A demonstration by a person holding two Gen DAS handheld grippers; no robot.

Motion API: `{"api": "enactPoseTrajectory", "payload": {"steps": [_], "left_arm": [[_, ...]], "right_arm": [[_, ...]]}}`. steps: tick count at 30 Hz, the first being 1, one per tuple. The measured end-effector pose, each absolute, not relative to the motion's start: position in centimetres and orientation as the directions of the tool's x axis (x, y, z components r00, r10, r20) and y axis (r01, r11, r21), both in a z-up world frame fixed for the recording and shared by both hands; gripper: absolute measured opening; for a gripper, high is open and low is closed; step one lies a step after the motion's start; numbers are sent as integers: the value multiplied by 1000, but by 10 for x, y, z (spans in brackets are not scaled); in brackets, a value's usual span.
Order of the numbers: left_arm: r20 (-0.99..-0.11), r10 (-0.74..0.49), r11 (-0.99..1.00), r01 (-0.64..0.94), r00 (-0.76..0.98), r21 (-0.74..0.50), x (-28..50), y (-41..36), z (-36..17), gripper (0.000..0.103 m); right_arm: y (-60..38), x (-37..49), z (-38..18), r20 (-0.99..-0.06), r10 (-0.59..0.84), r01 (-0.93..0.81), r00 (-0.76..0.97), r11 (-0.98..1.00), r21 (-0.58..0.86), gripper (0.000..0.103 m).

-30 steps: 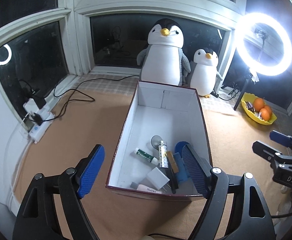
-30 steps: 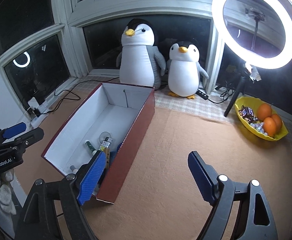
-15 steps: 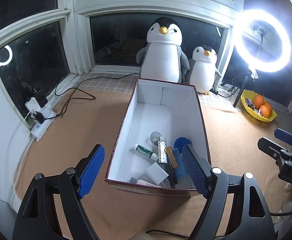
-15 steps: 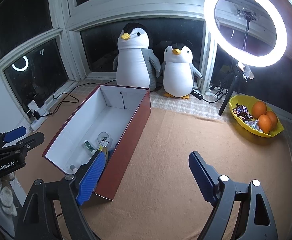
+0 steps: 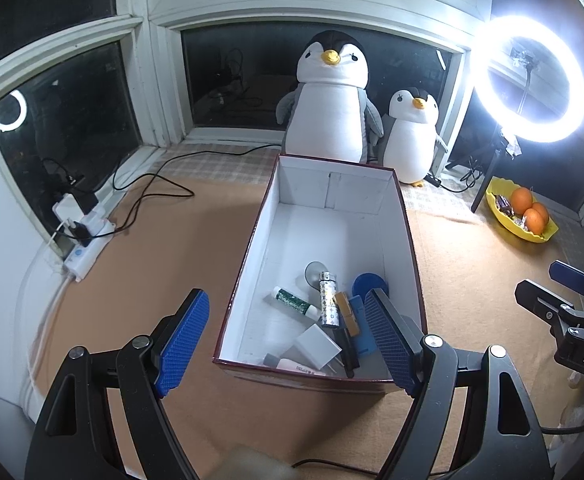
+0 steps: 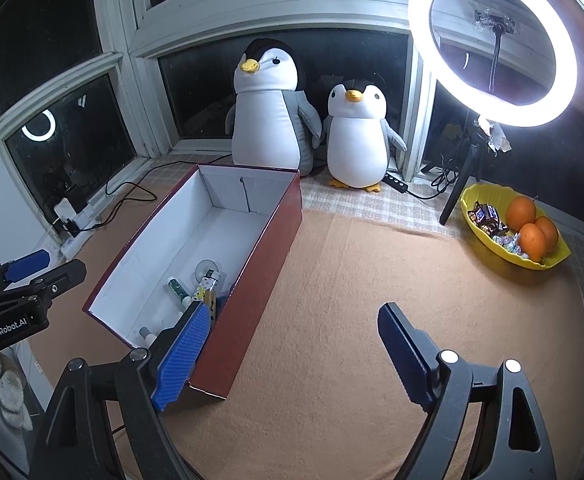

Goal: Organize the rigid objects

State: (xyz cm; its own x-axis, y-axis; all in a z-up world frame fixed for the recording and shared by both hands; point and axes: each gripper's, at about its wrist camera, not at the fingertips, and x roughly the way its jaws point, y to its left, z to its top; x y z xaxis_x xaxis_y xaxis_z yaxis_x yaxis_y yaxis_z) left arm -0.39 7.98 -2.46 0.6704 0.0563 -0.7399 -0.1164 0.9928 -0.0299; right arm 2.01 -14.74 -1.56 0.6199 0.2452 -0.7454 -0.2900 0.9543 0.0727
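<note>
Little has moved since the earlier frames: both views are drawn back slightly. Nearest, the left gripper and right gripper are held apart and empty. Small rigid objects are already gathered at the box's near end; none is seen left on the tan cloth. Beyond are two plush penguins and dark windows.

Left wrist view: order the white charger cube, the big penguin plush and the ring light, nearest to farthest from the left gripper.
From the left gripper:
1. White charger cube, in the near end of the box, between the fingers.
2. Big penguin plush, behind the box's far wall.
3. Ring light, far right by the window.
</note>
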Motion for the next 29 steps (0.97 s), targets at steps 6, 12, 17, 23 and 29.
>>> {"api": "enactPoseTrajectory", "payload": {"steps": [6, 12, 17, 23, 29], "left_arm": [[-738, 61, 993, -118, 672, -25, -4, 79, -24, 82], [-744, 49, 993, -114, 666, -37, -4, 79, -25, 82], [-745, 47, 993, -113, 665, -38, -3, 80, -25, 82], [-741, 42, 994, -105, 670, -38, -4, 78, -24, 82], [-747, 44, 994, -102, 663, -33, -2, 76, -25, 82]], "right_arm": [[-147, 20, -15, -745, 244, -289, 621, 955, 71, 83], [-148, 20, -17, -749, 244, -291, 616, 954, 71, 83], [-147, 20, -17, -749, 245, -292, 616, 954, 72, 83], [-148, 20, -20, -751, 245, -293, 613, 953, 72, 83], [-149, 20, -23, -755, 242, -288, 610, 955, 74, 83]]}}
